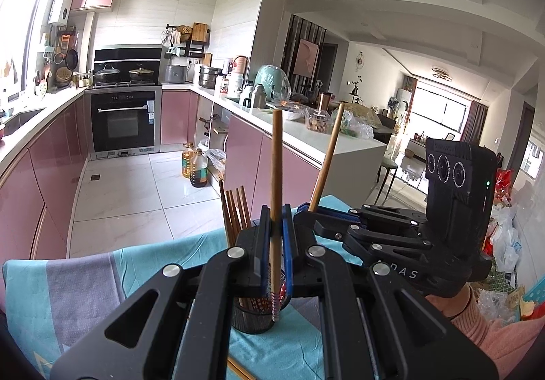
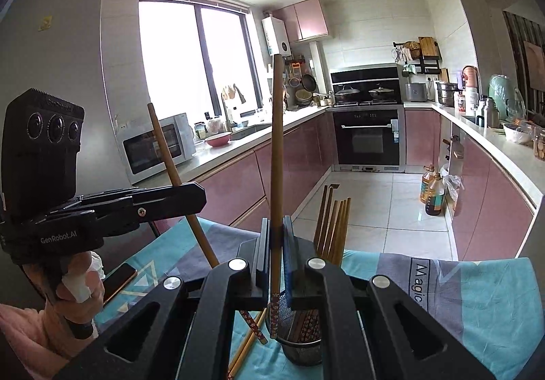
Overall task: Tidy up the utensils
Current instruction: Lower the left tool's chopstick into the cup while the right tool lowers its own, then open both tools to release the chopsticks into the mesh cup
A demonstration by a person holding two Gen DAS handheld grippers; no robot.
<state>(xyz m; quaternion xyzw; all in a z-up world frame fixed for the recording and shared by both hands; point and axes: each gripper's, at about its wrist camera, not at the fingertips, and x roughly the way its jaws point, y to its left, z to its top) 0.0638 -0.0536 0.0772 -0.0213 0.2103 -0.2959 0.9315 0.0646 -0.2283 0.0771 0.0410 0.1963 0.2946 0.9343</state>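
Claws, two, one chopstick each

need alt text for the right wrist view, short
The right gripper is shut on an upright chopstick whose patterned tip hangs by the rim of a black mesh holder already holding several chopsticks. At left, the left gripper grips another chopstick above a teal tablecloth, kitchen behind.

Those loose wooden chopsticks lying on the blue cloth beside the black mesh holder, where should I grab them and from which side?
Grip a loose wooden chopstick mid-shaft, coming straight down from above. It lies flat on the cloth, so only the top is open; the black mesh holder crowds the patterned ends.
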